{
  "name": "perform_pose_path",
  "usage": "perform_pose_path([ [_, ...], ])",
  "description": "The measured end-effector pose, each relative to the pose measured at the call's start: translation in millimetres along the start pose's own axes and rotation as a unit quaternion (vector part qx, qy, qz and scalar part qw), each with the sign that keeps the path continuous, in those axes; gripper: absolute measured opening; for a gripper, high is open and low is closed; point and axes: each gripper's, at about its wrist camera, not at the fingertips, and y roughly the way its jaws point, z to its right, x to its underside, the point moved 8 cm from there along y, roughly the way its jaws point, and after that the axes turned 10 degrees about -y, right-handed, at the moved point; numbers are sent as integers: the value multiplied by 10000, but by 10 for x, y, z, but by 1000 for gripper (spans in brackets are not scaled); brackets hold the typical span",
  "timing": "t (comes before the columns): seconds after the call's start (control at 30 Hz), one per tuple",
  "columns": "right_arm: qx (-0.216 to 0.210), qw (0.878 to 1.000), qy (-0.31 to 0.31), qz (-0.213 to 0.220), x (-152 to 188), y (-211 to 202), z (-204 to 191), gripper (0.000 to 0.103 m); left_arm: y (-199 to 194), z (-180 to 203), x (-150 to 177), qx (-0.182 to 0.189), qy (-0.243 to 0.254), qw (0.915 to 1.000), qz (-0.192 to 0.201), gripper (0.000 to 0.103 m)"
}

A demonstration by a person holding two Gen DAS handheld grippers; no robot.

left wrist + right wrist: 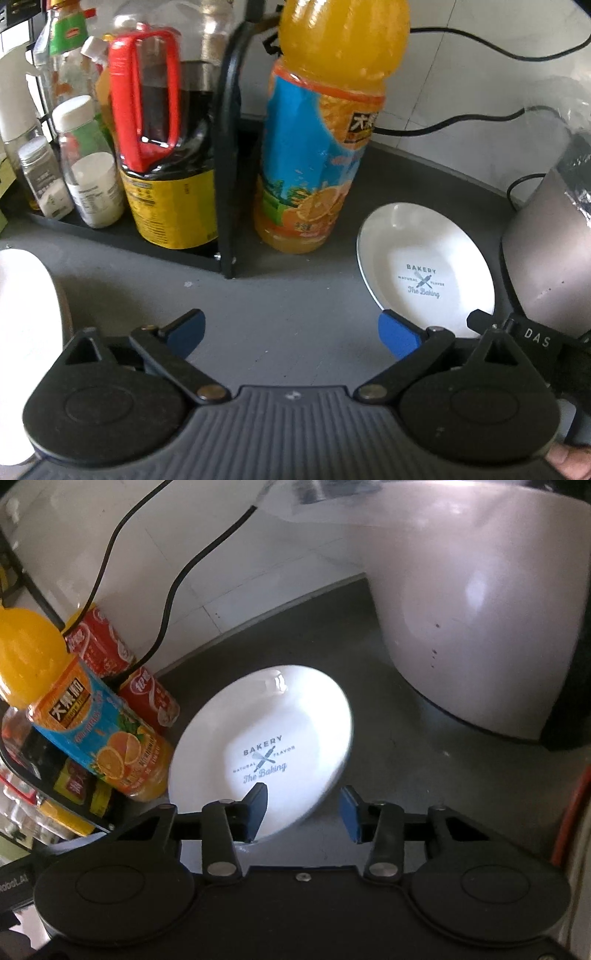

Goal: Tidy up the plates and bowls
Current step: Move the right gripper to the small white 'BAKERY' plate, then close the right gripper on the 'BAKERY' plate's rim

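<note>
The right gripper is nearest the work, its jaws parted a moderate way and holding nothing – the near rim of the white plate runs between them, the left finger over the plate's inner face and the blue-padded right one just outside the edge. My guess is it is lining up to pinch that rim. The plate, printed "BAKERY", lies on the grey counter, seeming tipped up toward the gripper's 11 o'clock, though the lens may exaggerate that.

The left gripper hangs over bare counter with jaws spread wide and empty; the same plate sits at its 2 o'clock. At its 9 o'clock a white rounded piece crowds the frame edge – bowl or plate, I cannot tell.

Further off, an orange juice bottle, nearly full, stands at 12 o'clock beside a black rack holding a dark sauce bottle and small jars of white powder. A pale appliance looms behind the plate, two red cans by the wall.
</note>
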Motion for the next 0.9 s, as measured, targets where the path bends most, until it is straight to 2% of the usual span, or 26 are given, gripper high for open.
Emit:
perform_pose_path([
  [0.07,60,9998,-117,-167,15,83,-1,25,51,32,8,3,-49,10000,3,98],
  [0.17,48,9994,-224,-265,29,124,-11,22,116,91,24,-8,-62,10000,-24,92],
  [0.3,67,9987,-379,-340,25,124,-26,22,169,149,34,18,-127,9999,-41,85],
  [0.43,-21,9974,-618,-376,39,113,-63,21,226,218,33,204,-349,9990,-196,85],
  [0.57,-61,9962,-709,-503,70,74,-60,20,231,287,37,245,-367,9989,-152,84],
  [0.67,-64,9952,-795,-572,131,14,-93,20,236,320,65,289,-345,9988,-175,78],
  [0.8,-107,9946,-803,-655,221,-67,-150,20,273,302,128,225,-262,9990,-277,61],
  [0.9,-135,9936,-887,-679,296,-134,-203,20,291,263,168,184,-208,9991,-308,56],
])
